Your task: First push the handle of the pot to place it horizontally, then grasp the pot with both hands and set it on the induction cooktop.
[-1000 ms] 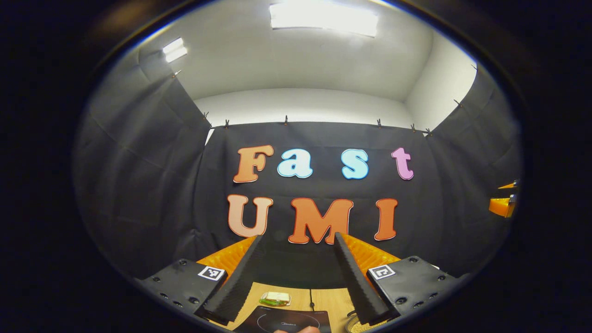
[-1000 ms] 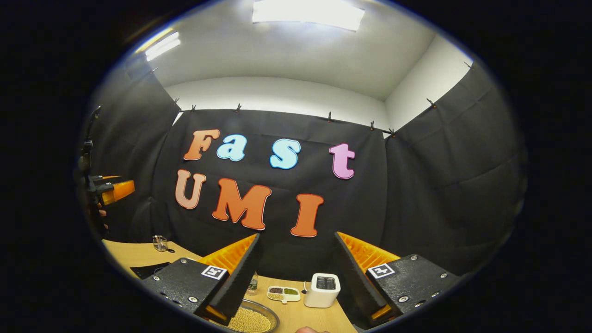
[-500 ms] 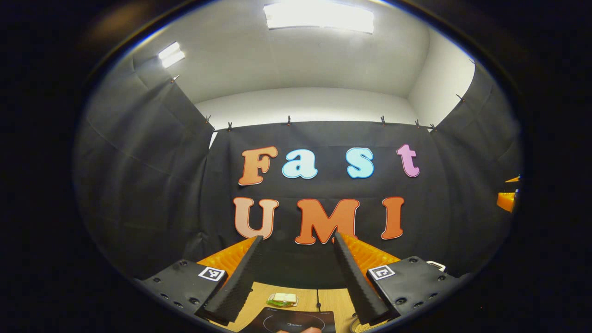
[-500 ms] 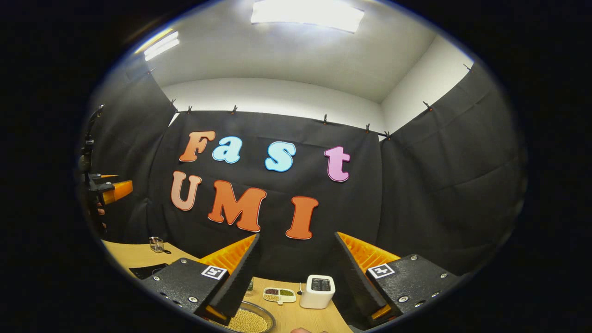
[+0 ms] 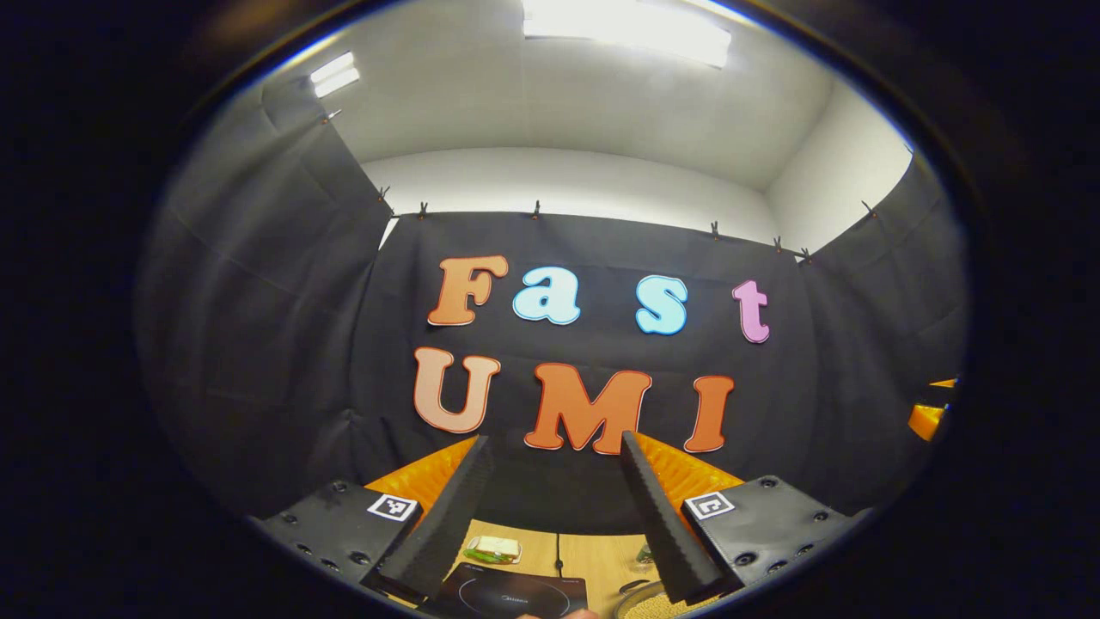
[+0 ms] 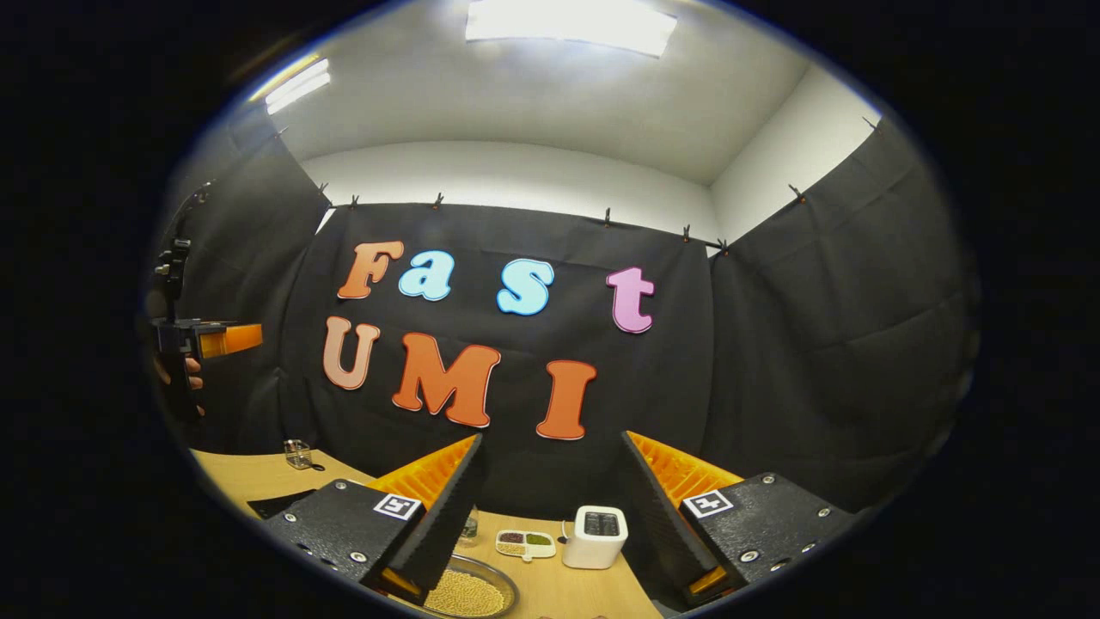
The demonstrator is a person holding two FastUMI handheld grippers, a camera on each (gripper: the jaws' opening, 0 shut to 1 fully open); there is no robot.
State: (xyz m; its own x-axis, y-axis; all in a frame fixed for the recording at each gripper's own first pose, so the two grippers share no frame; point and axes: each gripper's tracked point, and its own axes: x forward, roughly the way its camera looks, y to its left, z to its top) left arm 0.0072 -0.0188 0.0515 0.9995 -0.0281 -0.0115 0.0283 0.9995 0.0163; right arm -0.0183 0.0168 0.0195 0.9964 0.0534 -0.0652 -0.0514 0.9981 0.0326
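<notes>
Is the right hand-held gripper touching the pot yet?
Apart. In the right gripper view the open right hand-held gripper is held up above the table, over the pot.

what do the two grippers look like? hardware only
Left gripper and right gripper look alike: two long ribbed wedge fingers, ridged orange plastic behind them, black textured side plates with screws, each carrying a square black-and-white marker. The left gripper also shows far off in the right gripper view, with an orange part.

Ceiling light panels (image 5: 627,30) glare white overhead. The booth below is dim, sharp at centre. Fisheye distortion bends the edges.
</notes>
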